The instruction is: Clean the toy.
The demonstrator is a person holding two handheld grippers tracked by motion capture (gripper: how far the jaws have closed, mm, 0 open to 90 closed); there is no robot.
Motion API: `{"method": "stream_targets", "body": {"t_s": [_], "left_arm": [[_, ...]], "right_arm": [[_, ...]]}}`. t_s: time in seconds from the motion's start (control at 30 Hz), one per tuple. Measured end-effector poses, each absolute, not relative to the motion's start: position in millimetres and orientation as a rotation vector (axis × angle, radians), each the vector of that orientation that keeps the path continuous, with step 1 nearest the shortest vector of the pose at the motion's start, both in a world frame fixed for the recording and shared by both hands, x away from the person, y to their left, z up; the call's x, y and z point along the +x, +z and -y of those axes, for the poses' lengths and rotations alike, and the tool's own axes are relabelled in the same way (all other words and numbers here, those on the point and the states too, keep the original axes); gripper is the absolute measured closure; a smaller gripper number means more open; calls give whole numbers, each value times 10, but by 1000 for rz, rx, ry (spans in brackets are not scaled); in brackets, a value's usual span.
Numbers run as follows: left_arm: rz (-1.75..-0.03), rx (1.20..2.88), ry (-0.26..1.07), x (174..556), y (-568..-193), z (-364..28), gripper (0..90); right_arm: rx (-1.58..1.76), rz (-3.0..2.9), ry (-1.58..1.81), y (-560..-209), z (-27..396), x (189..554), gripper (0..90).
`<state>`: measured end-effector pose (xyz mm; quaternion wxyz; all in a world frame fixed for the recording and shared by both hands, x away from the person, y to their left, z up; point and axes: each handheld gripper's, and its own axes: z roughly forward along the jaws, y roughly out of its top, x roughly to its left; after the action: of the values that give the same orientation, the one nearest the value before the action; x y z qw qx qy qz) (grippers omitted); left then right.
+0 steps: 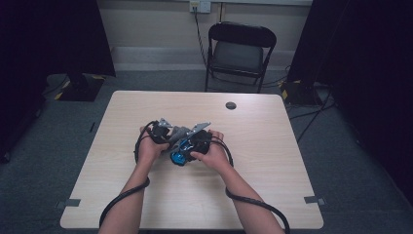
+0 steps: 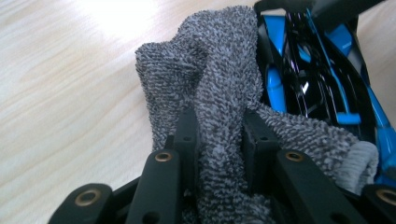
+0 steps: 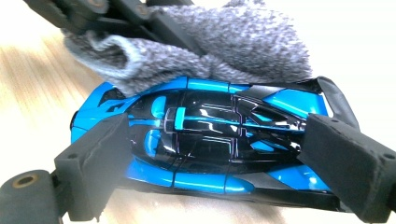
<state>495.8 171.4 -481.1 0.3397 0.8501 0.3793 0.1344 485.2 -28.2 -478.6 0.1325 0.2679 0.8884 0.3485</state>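
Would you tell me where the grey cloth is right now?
The grey cloth is pinched in the left gripper, lying against the blue toy car near the table's middle.

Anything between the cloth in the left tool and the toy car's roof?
Nothing visible. The left tool is shut on the grey cloth, which lies right against the blue and black toy car. The right tool clamps the car at nose and tail, leaving the roof uncovered.

High view dim, corners dark; gripper views bright, worktop (image 2: 70, 93) glare blown out at 12 o'clock, near jaws blurred.
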Motion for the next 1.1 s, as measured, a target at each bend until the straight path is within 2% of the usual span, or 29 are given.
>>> {"method": "stream_targets", "body": {"t_s": [1.1], "left_arm": [[-1016, 2205, 382, 4461, -4806, -2020, 712]], "right_arm": [[775, -2579, 1010, -4786, 265, 4832, 79]]}}
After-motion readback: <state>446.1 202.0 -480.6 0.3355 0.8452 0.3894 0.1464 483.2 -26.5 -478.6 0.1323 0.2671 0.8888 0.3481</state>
